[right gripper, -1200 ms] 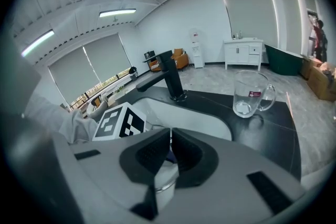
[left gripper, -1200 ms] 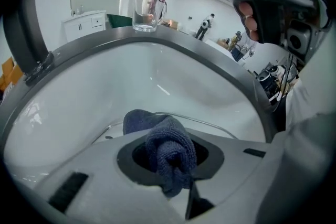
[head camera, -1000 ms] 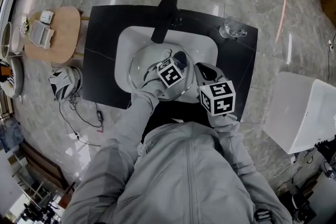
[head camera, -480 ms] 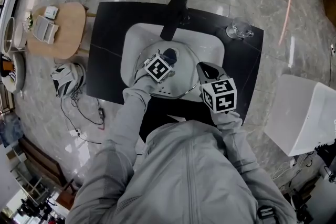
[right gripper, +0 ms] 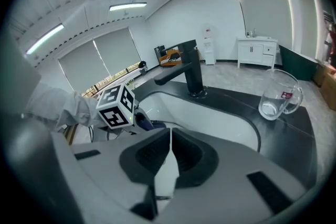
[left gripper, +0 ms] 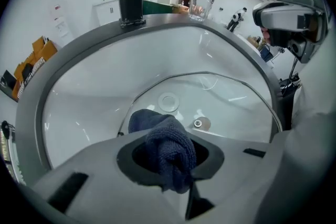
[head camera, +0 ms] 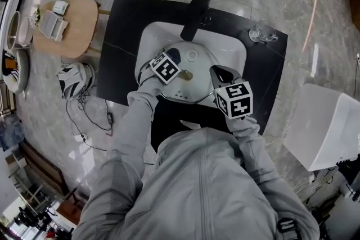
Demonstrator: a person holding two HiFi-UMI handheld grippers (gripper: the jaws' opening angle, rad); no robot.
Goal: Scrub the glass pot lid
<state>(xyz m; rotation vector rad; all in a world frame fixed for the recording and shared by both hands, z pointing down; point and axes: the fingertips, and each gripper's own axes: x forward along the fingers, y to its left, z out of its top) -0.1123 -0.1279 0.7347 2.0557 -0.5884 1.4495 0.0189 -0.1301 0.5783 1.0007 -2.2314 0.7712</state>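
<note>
The left gripper (left gripper: pixel 170 176) has its jaws clamped on a dark blue cloth (left gripper: pixel 157 128), which has slid from the middle of the glass pot lid (left gripper: pixel 231 102) to its 10 o'clock edge, baring the knob (left gripper: pixel 198 124). The right gripper (right gripper: pixel 169 149) stays closed on the lid's rim at 3 o'clock. The lid leans in the white sink (left gripper: pixel 105 76). At the sink's 1 o'clock, a glass mug (right gripper: pixel 278 93) bears an unreadable red mark.

The glass pot lid (head camera: pixel 198 89) is round and clear with a thin metal rim and a small metal fitting at its centre, and it lies in the white sink basin (head camera: pixel 233 56). A bunched dark blue cloth (left gripper: pixel 167 150) rests against its left edge.
</note>
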